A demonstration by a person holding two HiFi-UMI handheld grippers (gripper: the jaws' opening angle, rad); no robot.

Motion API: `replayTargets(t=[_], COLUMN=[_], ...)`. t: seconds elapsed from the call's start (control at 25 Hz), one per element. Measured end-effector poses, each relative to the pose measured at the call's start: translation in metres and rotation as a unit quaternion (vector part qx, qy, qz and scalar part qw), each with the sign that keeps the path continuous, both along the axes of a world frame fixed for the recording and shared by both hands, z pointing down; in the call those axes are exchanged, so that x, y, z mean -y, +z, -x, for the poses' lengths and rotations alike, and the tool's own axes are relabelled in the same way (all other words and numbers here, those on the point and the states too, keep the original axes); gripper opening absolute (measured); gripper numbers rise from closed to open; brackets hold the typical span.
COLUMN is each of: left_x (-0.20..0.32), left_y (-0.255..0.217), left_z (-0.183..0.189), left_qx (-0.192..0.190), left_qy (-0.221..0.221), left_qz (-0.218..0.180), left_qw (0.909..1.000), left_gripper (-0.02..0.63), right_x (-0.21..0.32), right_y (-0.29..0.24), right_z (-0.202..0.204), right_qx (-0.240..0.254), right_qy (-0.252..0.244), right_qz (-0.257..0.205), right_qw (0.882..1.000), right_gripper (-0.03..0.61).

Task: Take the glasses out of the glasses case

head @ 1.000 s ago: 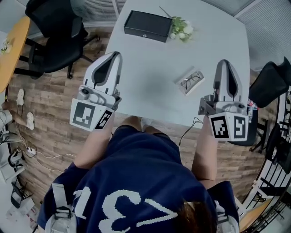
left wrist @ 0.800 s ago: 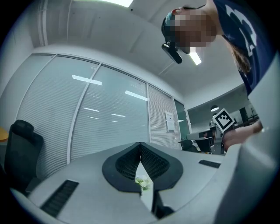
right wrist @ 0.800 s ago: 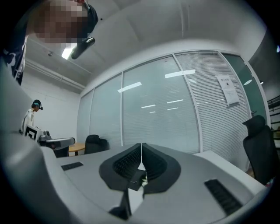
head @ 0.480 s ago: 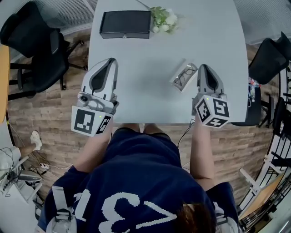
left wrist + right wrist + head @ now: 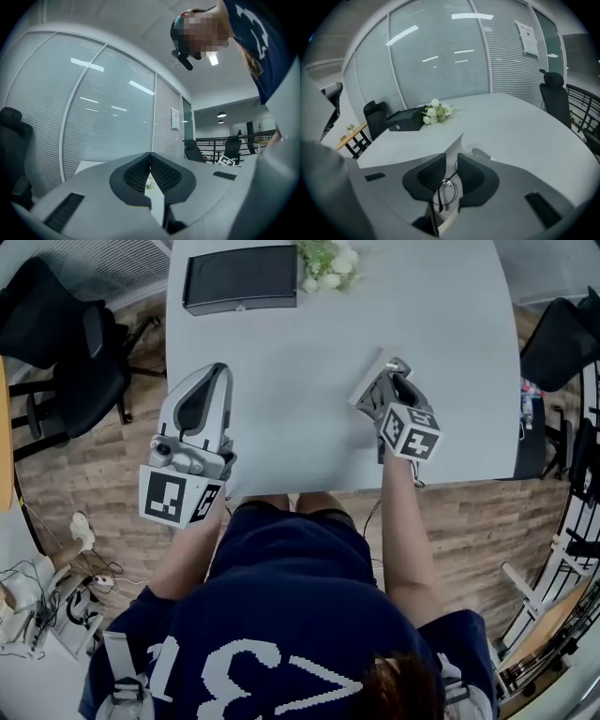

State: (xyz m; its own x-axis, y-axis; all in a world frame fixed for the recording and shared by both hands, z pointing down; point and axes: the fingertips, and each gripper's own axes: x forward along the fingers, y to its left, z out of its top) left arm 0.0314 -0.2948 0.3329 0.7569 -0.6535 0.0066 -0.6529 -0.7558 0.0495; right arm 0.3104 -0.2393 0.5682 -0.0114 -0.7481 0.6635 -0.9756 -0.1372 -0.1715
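Note:
A white glasses case [image 5: 365, 390] lies open on the grey table [image 5: 300, 352], right of centre. Black-rimmed glasses [image 5: 443, 190] rest in it. My right gripper [image 5: 386, 390] tilts down over the case, its jaws opening. In the right gripper view the glasses show in the gap of that gripper [image 5: 452, 161]; the pads do not press on them. The case's white edge [image 5: 457, 143] rises just past the fingertips. My left gripper [image 5: 216, 373] hovers level over the table's left front, shut on nothing, and its pads meet at the tips in the left gripper [image 5: 150, 157] view.
A black box [image 5: 241, 279] and white flowers [image 5: 328, 257] sit at the table's far edge, also seen as the box [image 5: 401, 121] and flowers [image 5: 436, 114]. Black office chairs stand left [image 5: 56, 343] and right [image 5: 562, 334] of the table.
My right gripper came down from beside the table edge onto the glasses case, tipped downward, and its jaws parted. The left gripper shifted a little lower.

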Motion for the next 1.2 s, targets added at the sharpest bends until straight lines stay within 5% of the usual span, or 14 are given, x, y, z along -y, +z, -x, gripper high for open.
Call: replayTargets(t=[0.28, 0.56, 0.72, 1.2], left_x=[0.003, 0.004, 0.004, 0.005], left_y=[0.009, 0.010, 0.007, -0.024], left_z=[0.000, 0.006, 0.007, 0.006], left_qx=[0.011, 0.016, 0.012, -0.013], left_qy=[0.002, -0.002, -0.002, -0.006], left_qz=[0.010, 0.012, 0.010, -0.027], left_qw=[0.9999, 0.9998, 0.9999, 0.9995], left_gripper=[0.014, 0.014, 0.014, 0.014], right_x=[0.004, -0.001, -0.003, 0.001], right_y=[0.044, 0.046, 0.033, -0.080], right_z=[0.002, -0.002, -0.005, -0.034], right_qx=[-0.031, -0.069, -0.058, -0.040], right_qy=[0.014, 0.022, 0.047, 0.092], right_qz=[0.064, 0.075, 0.032, -0.125], right_qw=[0.997, 0.995, 0.997, 0.987], right_gripper=[0.152, 0.091, 0.034, 0.029])
